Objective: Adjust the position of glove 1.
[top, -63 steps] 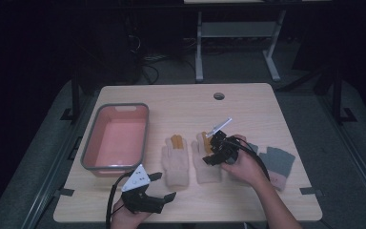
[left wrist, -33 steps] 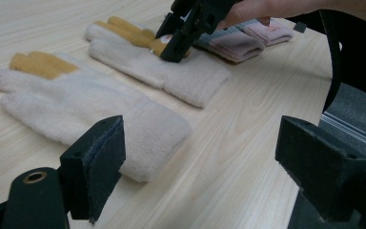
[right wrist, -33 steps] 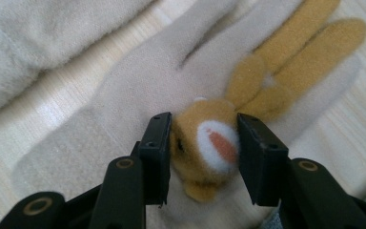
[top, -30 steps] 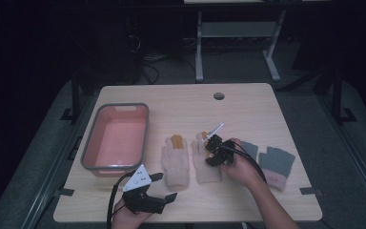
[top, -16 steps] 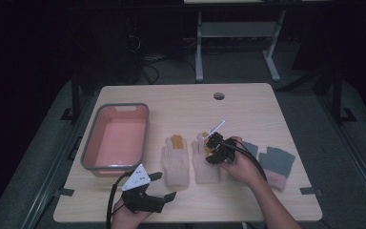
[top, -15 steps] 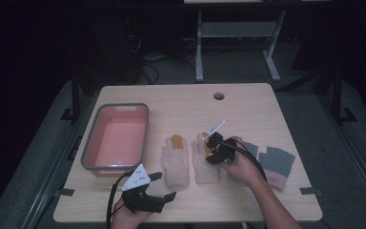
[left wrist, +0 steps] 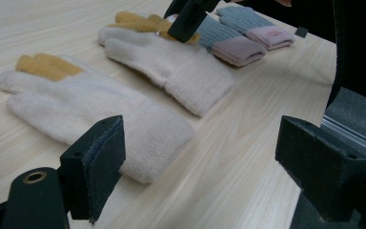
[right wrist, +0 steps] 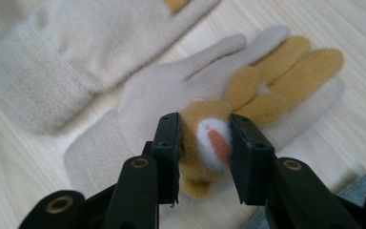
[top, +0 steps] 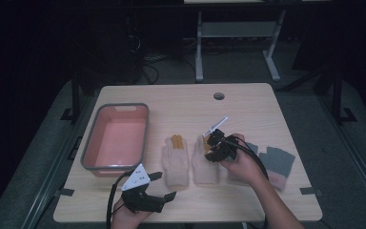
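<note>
Two cream gloves with mustard fingertips lie side by side mid-table, the left glove (top: pixel 175 164) (left wrist: pixel 76 109) and the right glove (top: pixel 205 168) (right wrist: pixel 138 90). My right gripper (top: pixel 213 143) (right wrist: pixel 205 138) points down over the right glove's fingers. Its jaws have just been closing and are now shut on a mustard plush patch (right wrist: pixel 214 140) with a white and orange spot on that glove. My left gripper (top: pixel 164 186) (left wrist: pixel 209 162) rests open near the front edge, nothing between its jaws, with the left glove's cuff just ahead of it.
A pink bin (top: pixel 116 138) with a grey rim stands at the left. Two grey gloves with pink cuffs (top: pixel 279 164) (left wrist: pixel 238 43) lie to the right of the right hand. A cable hole (top: pixel 218 96) sits at the table's back.
My right gripper has risen slightly over the right cream glove, keeping its place above the fingers. The left gripper has stayed where it was.
</note>
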